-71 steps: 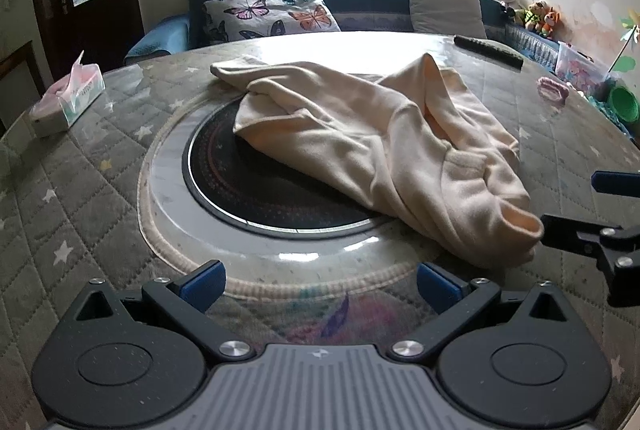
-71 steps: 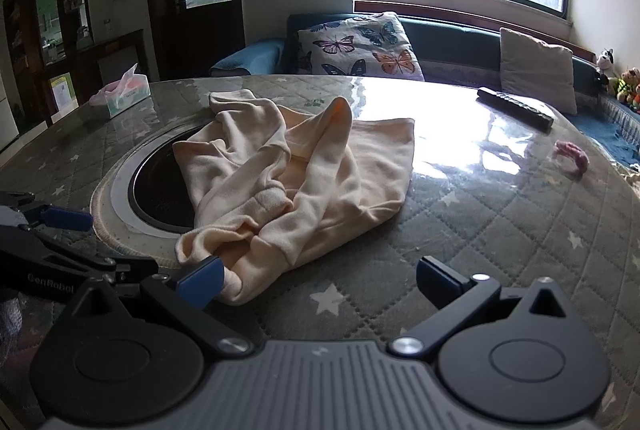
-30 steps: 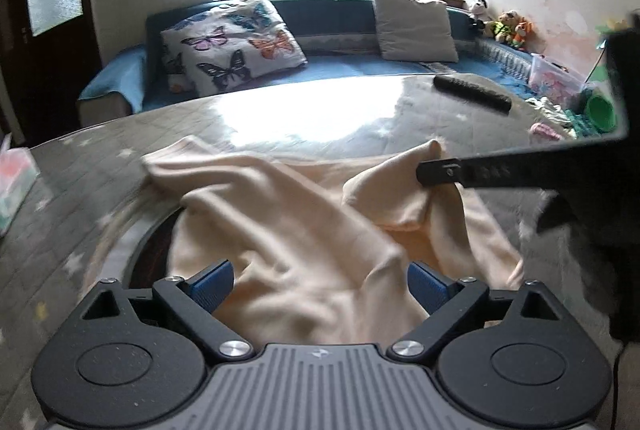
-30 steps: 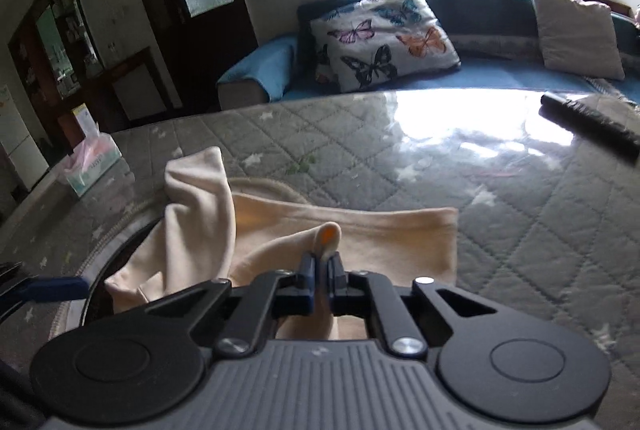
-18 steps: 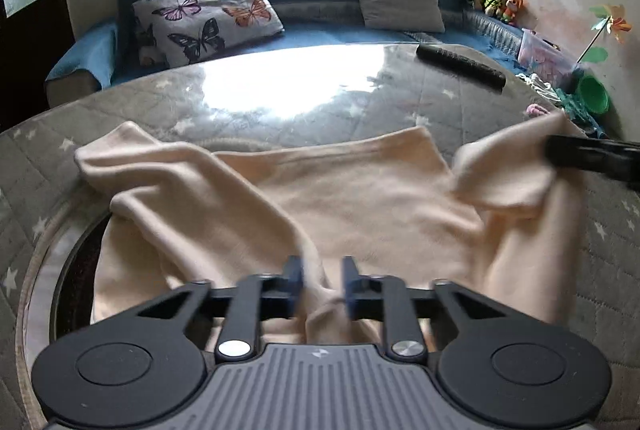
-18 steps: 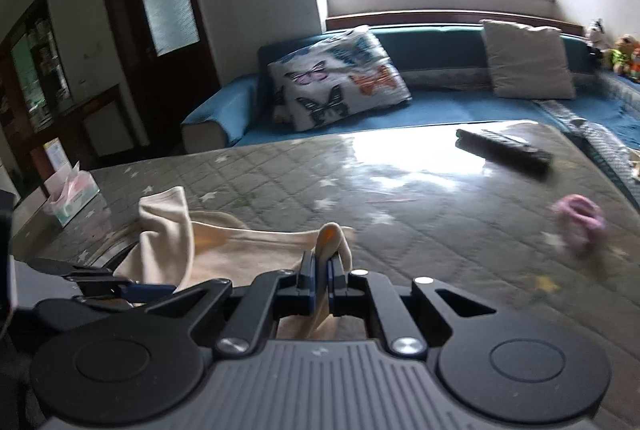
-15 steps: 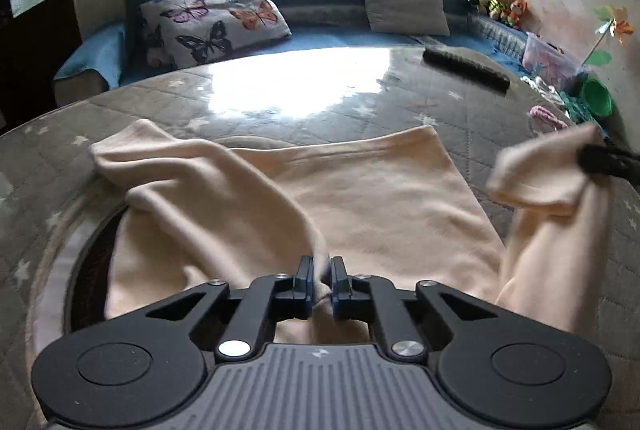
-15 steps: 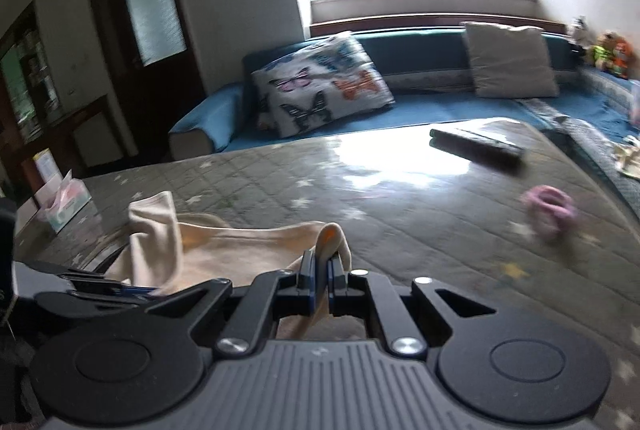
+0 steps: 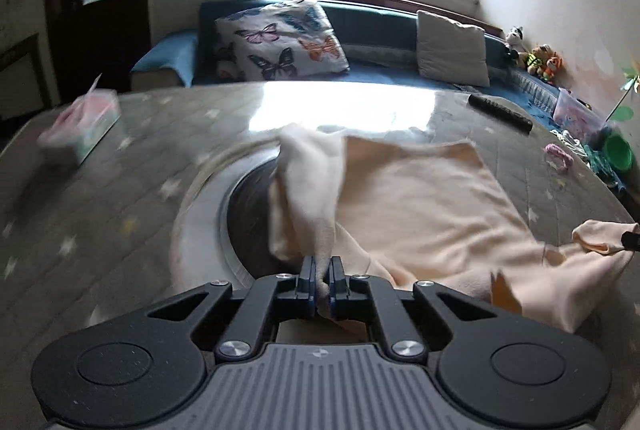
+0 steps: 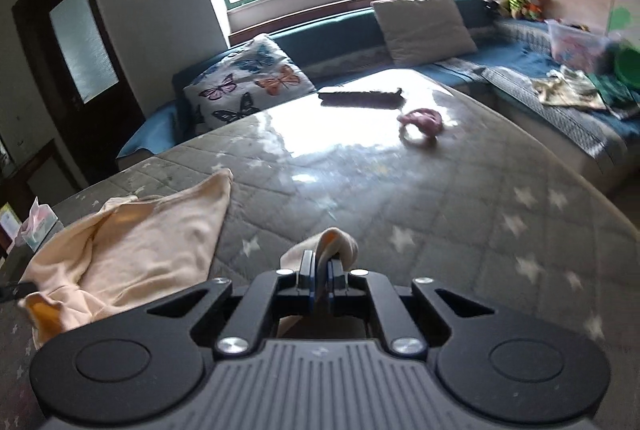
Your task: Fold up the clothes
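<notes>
Cream garment [image 9: 420, 197] lies spread across the quilted table [image 9: 120, 197] (partly over its round inset), with the left gripper [image 9: 321, 284] and right gripper [image 10: 320, 280] each pinching a fold of it.

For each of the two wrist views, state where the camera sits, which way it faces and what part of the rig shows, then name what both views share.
Left wrist view: sits behind the left gripper, facing across the table to the sofa and window; its fingers pinch the cream garment.
Right wrist view: sits behind the right gripper, facing the window at a tilt; its fingers pinch a garment end.
Shared: garment, butterfly pillow, remote, tissue box.
</notes>
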Action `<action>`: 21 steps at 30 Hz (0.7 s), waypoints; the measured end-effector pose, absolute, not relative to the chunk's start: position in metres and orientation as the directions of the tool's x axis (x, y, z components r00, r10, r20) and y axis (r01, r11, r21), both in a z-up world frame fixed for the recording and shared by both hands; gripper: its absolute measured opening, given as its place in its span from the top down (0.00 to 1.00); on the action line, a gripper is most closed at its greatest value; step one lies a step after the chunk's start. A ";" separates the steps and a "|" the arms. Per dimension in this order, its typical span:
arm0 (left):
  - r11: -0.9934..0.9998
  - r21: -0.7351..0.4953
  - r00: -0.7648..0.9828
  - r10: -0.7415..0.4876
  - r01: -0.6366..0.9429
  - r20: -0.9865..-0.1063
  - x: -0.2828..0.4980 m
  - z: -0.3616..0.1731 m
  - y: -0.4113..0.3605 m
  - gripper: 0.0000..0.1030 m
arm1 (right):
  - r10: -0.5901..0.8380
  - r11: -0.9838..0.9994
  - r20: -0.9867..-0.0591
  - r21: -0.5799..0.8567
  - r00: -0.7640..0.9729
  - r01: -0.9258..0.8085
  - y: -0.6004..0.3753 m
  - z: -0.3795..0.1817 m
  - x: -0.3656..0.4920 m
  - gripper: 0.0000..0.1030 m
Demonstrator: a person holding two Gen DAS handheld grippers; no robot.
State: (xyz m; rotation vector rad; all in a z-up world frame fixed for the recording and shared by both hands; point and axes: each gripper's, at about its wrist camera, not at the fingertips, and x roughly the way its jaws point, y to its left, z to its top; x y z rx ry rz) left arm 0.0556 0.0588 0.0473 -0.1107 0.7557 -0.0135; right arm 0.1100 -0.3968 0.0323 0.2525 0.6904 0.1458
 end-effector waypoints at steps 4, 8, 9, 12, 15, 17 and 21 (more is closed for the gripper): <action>0.992 -0.118 0.684 -0.057 -0.044 -0.728 0.031 0.029 0.070 0.92 | 0.193 0.969 -0.664 0.246 0.723 -0.033 -0.399 0.018 0.093 0.83; 0.991 -0.119 0.676 -0.049 -0.058 -0.736 0.018 0.025 0.077 0.88 | 0.118 0.988 -0.695 0.152 0.709 -0.016 -0.396 0.011 0.085 0.69; 0.991 -0.117 0.681 -0.046 -0.059 -0.731 0.016 0.027 0.078 0.84 | 0.106 0.992 -0.693 0.127 0.714 -0.024 -0.393 0.013 0.083 0.60; 0.994 -0.086 0.708 -0.012 -0.069 -0.706 0.012 0.035 0.079 0.48 | 0.091 0.996 -0.675 0.059 0.732 -0.069 -0.378 0.020 0.083 0.39; 0.995 -0.072 0.726 -0.005 -0.061 -0.687 0.014 0.040 0.076 0.37 | 0.084 0.993 -0.670 -0.002 0.738 -0.115 -0.361 0.020 0.087 0.20; 0.996 -0.064 0.735 0.001 -0.060 -0.678 0.016 0.042 0.074 0.24 | 0.084 0.988 -0.677 -0.038 0.731 -0.148 -0.349 0.015 0.092 0.18; 0.998 -0.046 0.743 0.004 -0.046 -0.669 0.022 0.043 0.068 0.13 | 0.046 0.971 -0.695 -0.138 0.717 -0.195 -0.332 -0.001 0.100 0.11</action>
